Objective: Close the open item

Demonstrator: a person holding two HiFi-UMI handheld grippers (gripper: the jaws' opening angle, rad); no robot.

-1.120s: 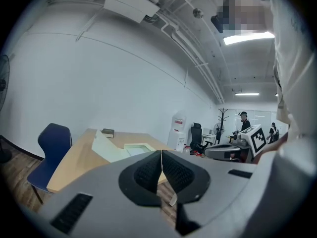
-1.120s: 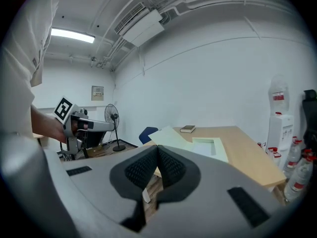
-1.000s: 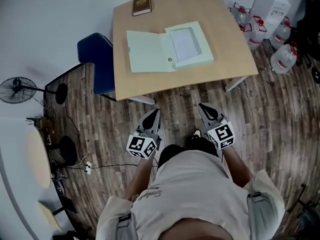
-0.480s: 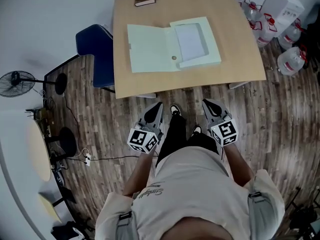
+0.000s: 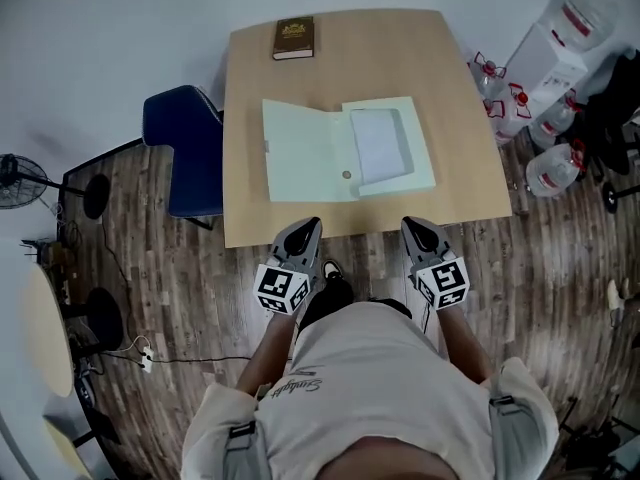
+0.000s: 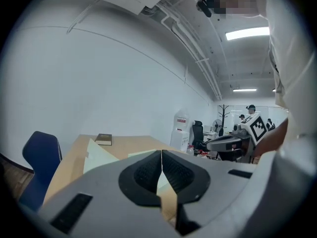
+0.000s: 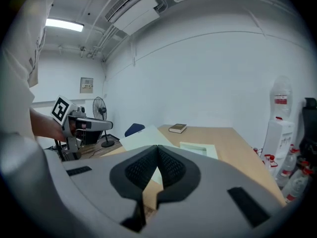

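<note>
The person stands at the near edge of the wooden table with both tools clenched on nothing: the left gripper and the right gripper each have their jaws pressed tip to tip. Just ahead of them the pale green file box lies open and flat on the table. Its lid flap is spread out in front of the left gripper and its paper-filled tray lies in front of the right gripper, touched by neither. Farther ahead of the left gripper a brown book sits at the far edge, and a blue chair stands off to that gripper's outer side.
</note>
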